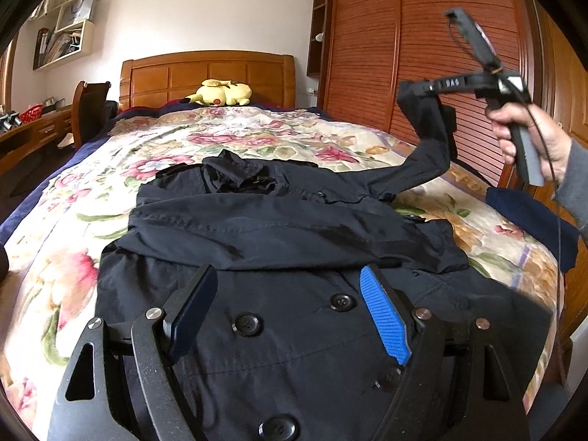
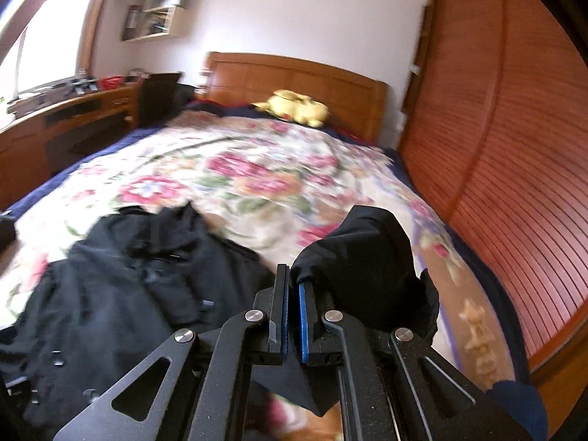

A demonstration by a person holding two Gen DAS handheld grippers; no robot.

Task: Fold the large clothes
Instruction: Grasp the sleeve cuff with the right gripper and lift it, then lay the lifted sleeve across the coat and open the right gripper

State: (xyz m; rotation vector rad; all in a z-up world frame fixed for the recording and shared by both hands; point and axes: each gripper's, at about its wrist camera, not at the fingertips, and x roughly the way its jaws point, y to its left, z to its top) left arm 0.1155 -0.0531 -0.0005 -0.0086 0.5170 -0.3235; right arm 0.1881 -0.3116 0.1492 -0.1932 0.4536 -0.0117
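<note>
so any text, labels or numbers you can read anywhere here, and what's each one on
"DAS" in pale letters on the black body of the right gripper, seen from the left wrist view; there may be more characters, unclear.
Shelf items on the wall: any print too small to read.
Dark coat, floral bedspread and yellow plush toy: no readable text.
Right wrist view: blurred, nothing legible.
</note>
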